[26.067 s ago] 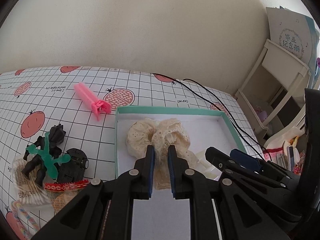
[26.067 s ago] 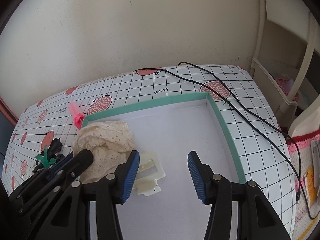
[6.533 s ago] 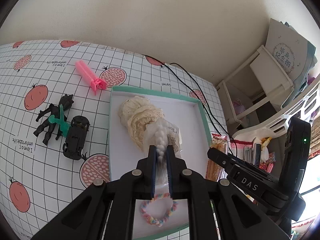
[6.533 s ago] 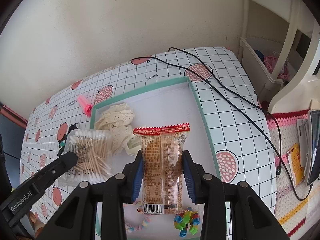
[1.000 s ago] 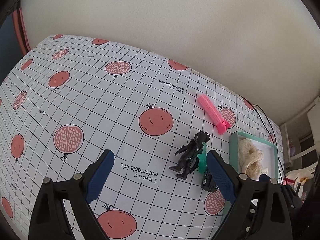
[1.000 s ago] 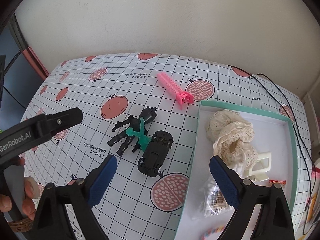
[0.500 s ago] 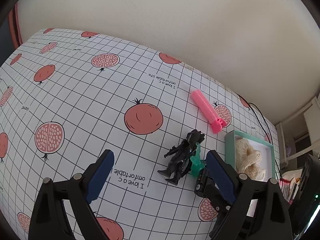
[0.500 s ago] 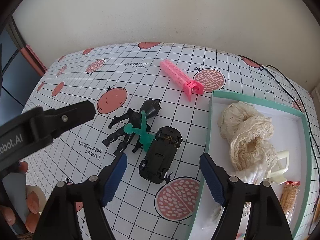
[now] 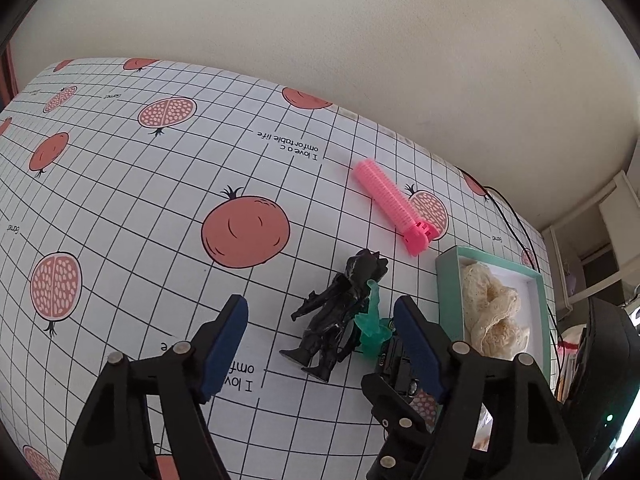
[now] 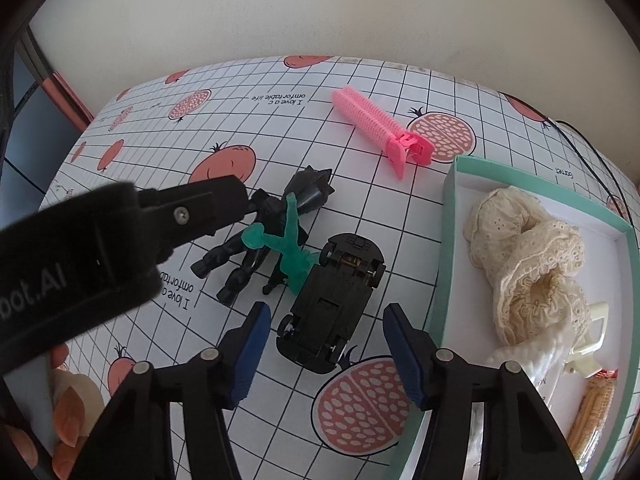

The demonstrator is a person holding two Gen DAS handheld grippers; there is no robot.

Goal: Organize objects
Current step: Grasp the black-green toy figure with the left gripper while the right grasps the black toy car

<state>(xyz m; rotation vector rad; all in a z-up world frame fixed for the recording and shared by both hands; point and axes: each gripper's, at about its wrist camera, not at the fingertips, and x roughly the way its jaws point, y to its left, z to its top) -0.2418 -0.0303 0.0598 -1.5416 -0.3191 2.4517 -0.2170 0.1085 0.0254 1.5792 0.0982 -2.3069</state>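
1. The right gripper (image 10: 324, 336) is wide open around the upside-down black toy car (image 10: 332, 300), ready to grab it.
2. The left gripper (image 9: 320, 340), also open and empty, probably aims at the black figure (image 9: 340, 312).
3. Both toys lie on the surface beside the green box (image 10: 448, 248) (their home).

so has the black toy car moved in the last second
No. The black toy car lies upside down beside the green figure, left of the teal box, as before.
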